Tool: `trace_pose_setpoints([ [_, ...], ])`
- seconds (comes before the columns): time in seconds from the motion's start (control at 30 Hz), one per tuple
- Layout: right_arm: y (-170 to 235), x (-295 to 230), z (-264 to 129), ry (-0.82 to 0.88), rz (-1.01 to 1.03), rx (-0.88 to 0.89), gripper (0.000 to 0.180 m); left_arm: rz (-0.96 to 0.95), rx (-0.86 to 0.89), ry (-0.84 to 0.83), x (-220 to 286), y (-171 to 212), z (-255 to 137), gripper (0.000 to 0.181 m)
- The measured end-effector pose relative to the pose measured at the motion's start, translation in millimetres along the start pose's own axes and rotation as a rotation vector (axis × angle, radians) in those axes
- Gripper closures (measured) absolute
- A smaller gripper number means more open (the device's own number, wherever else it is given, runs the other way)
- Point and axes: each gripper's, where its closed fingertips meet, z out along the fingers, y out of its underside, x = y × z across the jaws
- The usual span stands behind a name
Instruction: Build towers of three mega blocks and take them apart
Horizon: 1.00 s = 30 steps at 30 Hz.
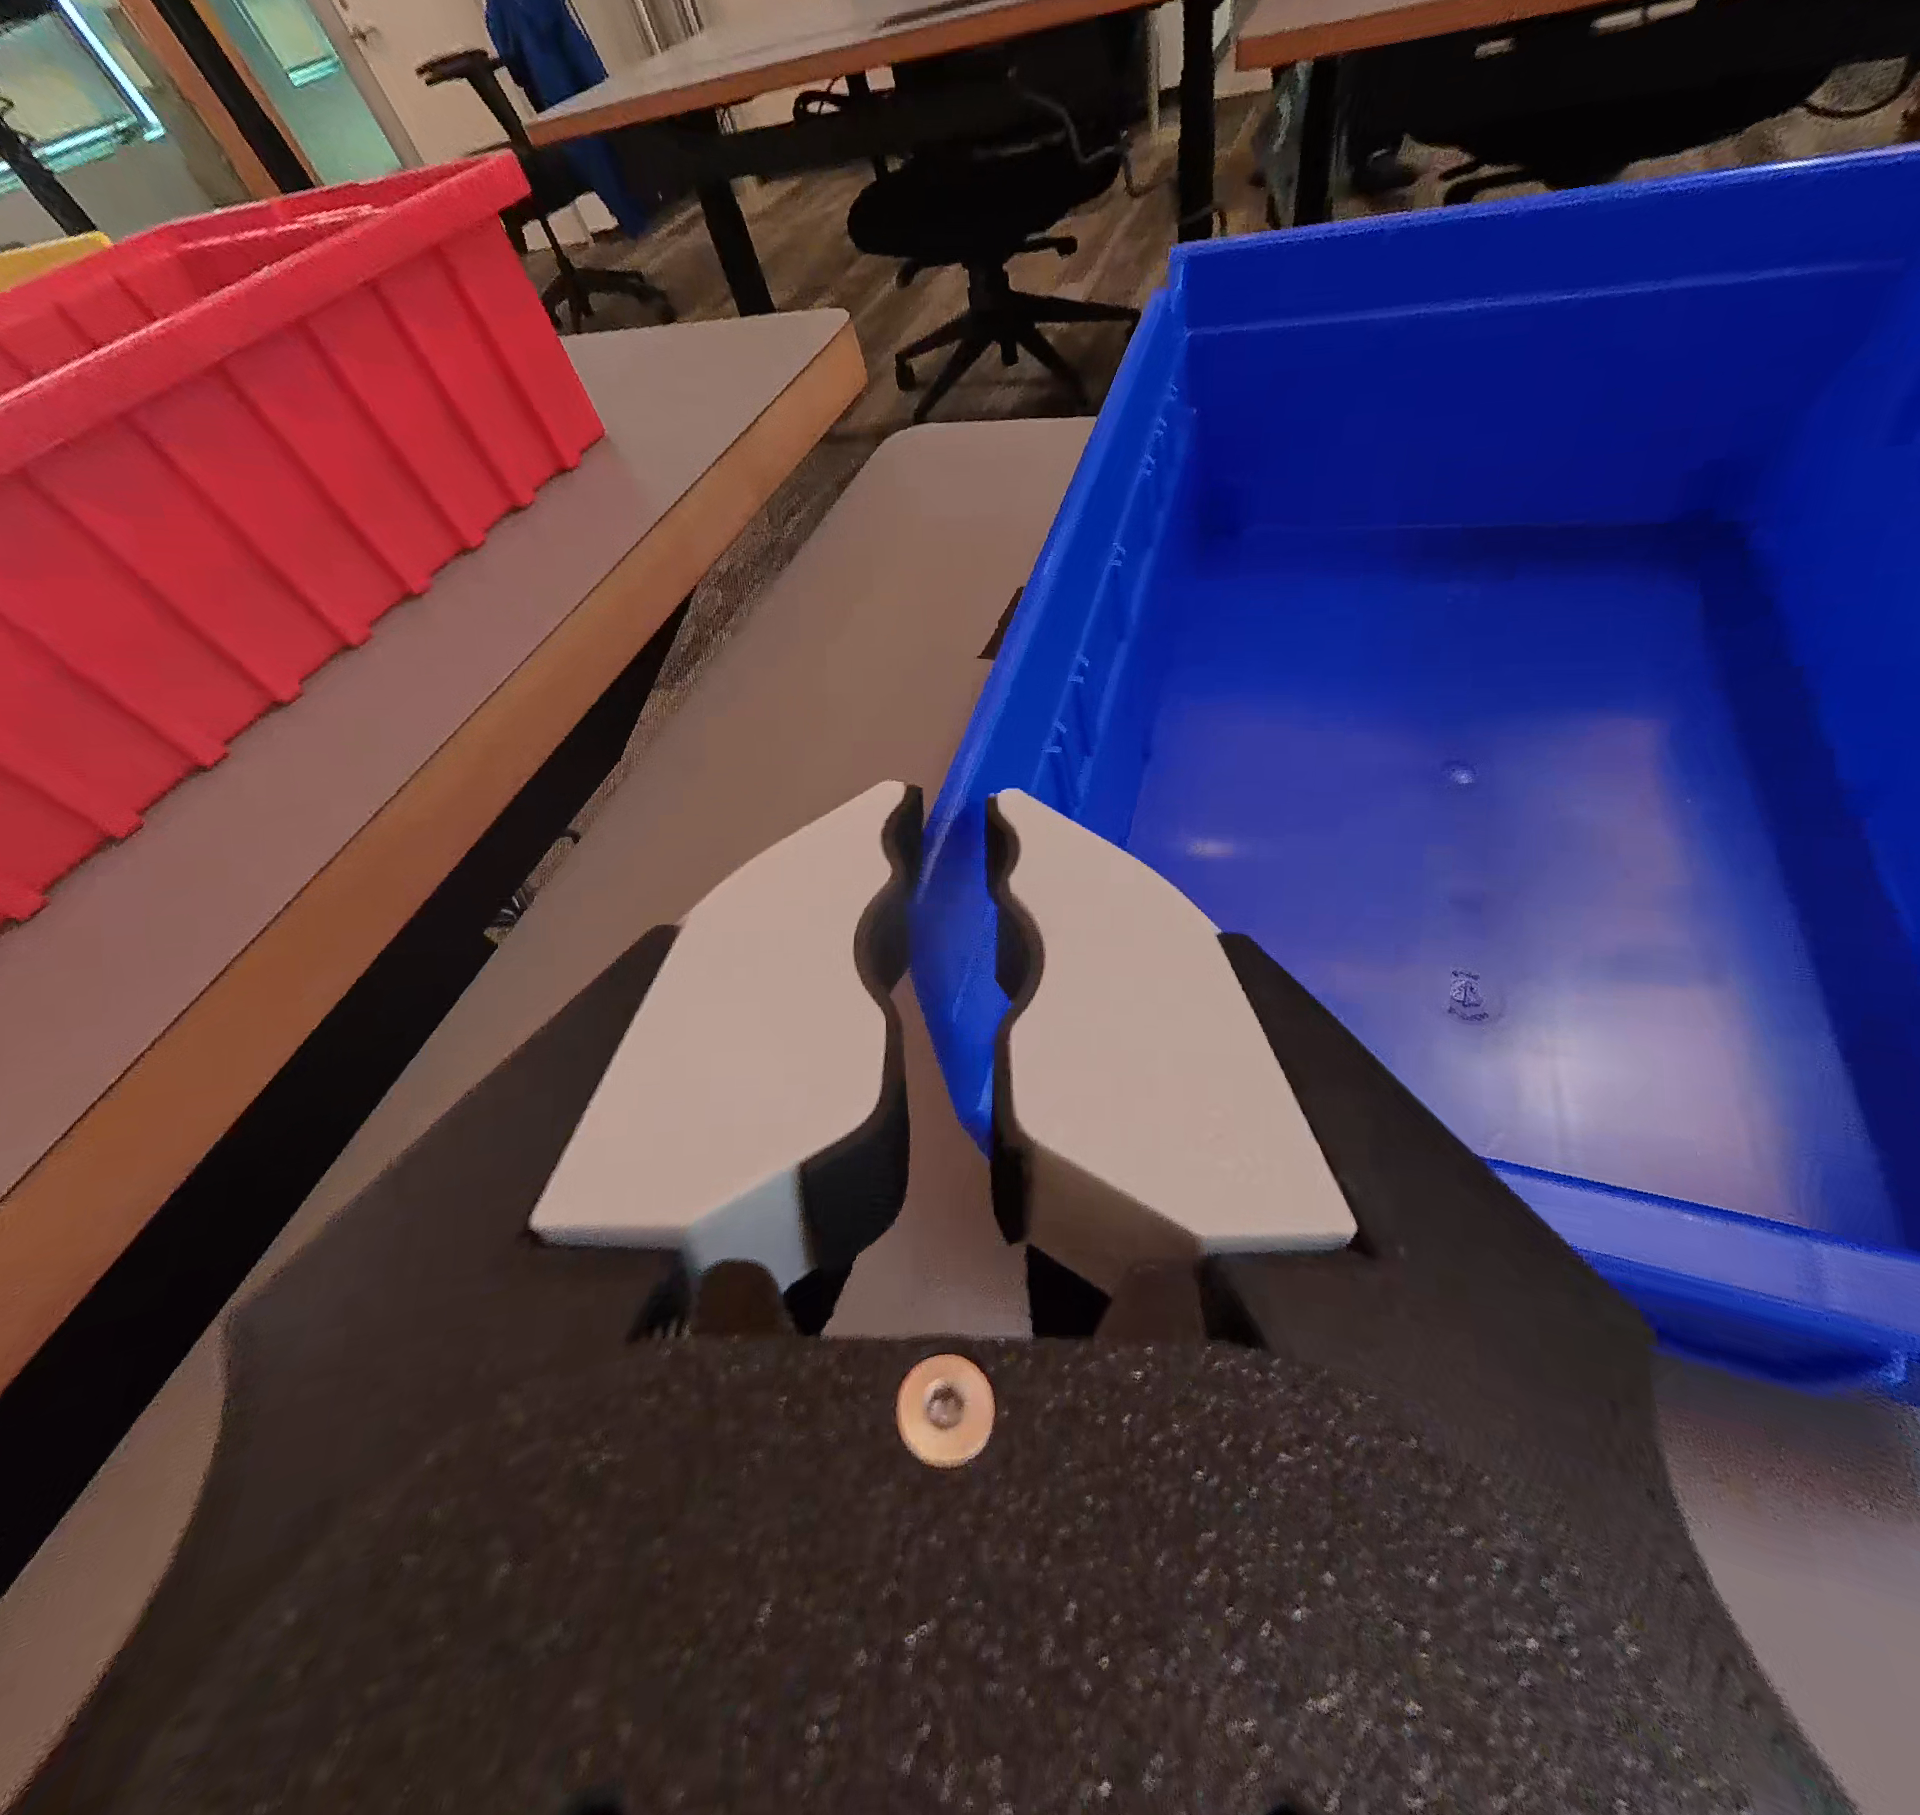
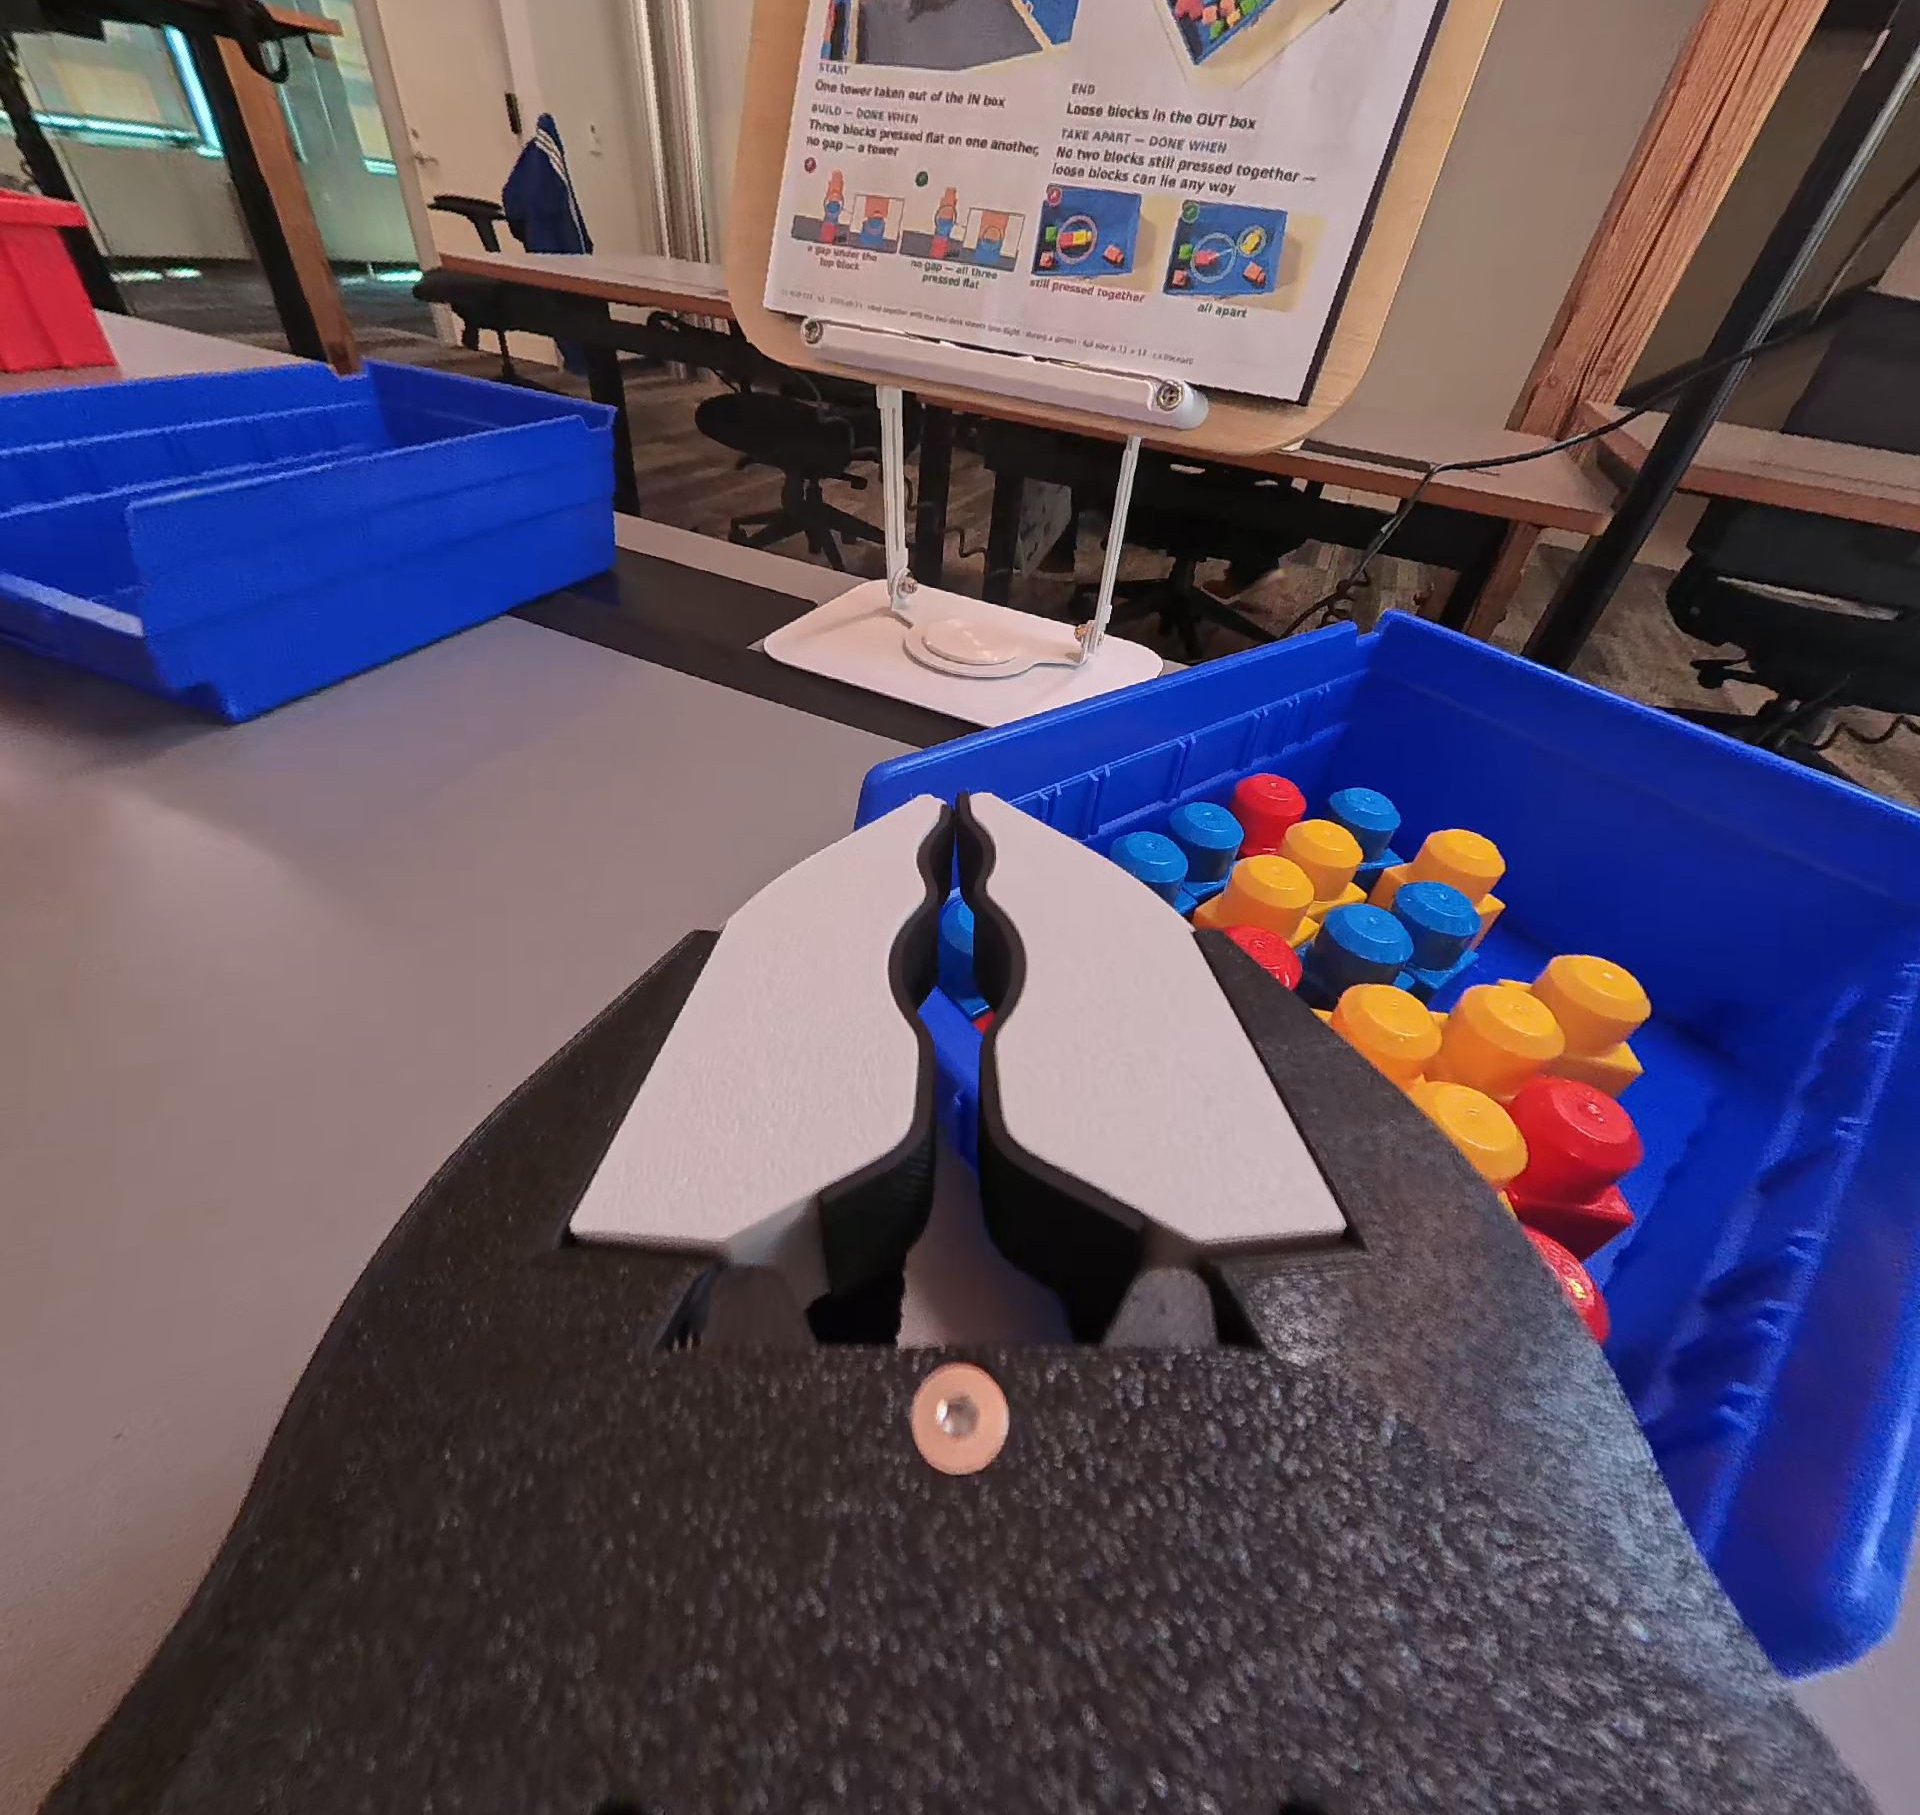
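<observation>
The left tongs [image 1: 953,809] are hanging over the grey worktop [image 1: 904,560] with a narrow gap between their tips and nothing between them, so they are nearly closed and empty. They are sitting at the near left corner of an empty blue bin [image 1: 1475,726], just above its rim. To the left, on a neighbouring worktop, a red ribbed crate [image 1: 260,477] is standing well apart.

The right tongs [image 2: 956,809] are almost fully closed, their tips all but touching, and gripping nothing. They are hovering at the near left edge of a second blue bin [image 2: 1766,1038], which is holding the mega blocks [image 2: 1455,1017]: blue, yellow and red pieces packed together, studs facing up, many stacked on one another. Far left on the worktop, another blue bin [image 2: 312,539] is lying empty. Behind the full bin, an instruction sheet on a white stand [image 2: 966,653] is leaning upright.
</observation>
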Motion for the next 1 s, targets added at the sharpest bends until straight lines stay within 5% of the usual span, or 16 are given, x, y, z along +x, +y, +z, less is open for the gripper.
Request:
trace_pose_setpoints([
  [0.23,-2,3,-1,-0.006,0.027,0.009,0.179,-0.071,0.013,0.013,0,13,15,0.129],
  [0.37,-1,2,0,-0.015,0.039,0.004,0.179,-0.134,0.041,0.062,1,13,20,0.157],
  [0.63,5,-1,4,-0.026,0.061,-0.018,0.179,-0.149,-0.003,0.269,31,10,12,0.178],
  [1.0,-1,16,-2,0.024,0.094,0.013,0.178,-0.049,-0.016,0.304,77,-3,-30,0.178],
])
